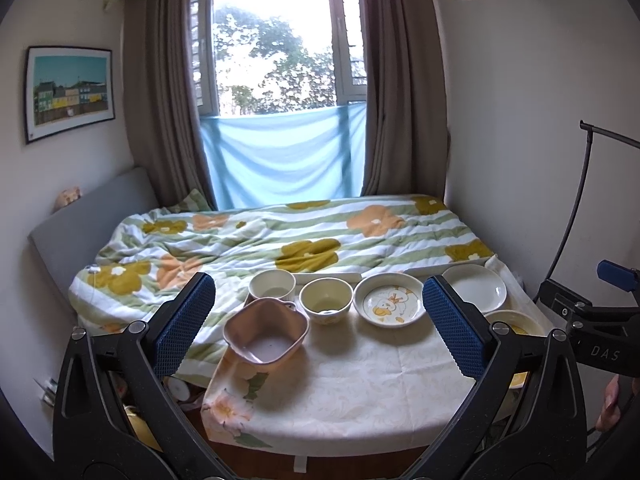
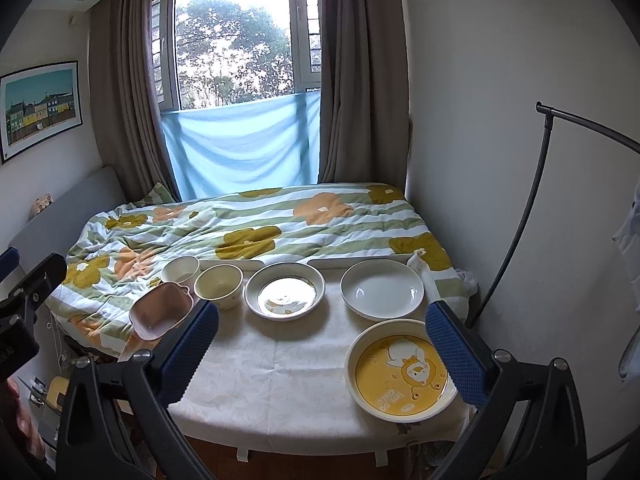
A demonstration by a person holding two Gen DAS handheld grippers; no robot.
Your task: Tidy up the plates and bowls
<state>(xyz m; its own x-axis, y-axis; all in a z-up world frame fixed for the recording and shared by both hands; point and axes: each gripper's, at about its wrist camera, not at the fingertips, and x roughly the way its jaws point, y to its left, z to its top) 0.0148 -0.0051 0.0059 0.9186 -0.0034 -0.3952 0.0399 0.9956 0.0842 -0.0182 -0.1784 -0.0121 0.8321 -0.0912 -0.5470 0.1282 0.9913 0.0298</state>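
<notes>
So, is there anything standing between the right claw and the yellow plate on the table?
Nothing visible does. The right claw is open above the near table edge, and the yellow plate lies just ahead toward its right finger, with only bare tablecloth between. The white plate sits farther back.

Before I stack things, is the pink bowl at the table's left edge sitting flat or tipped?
Tipped. The pink bowl leans toward the camera, its far rim propped against the cream cup behind it.
</notes>
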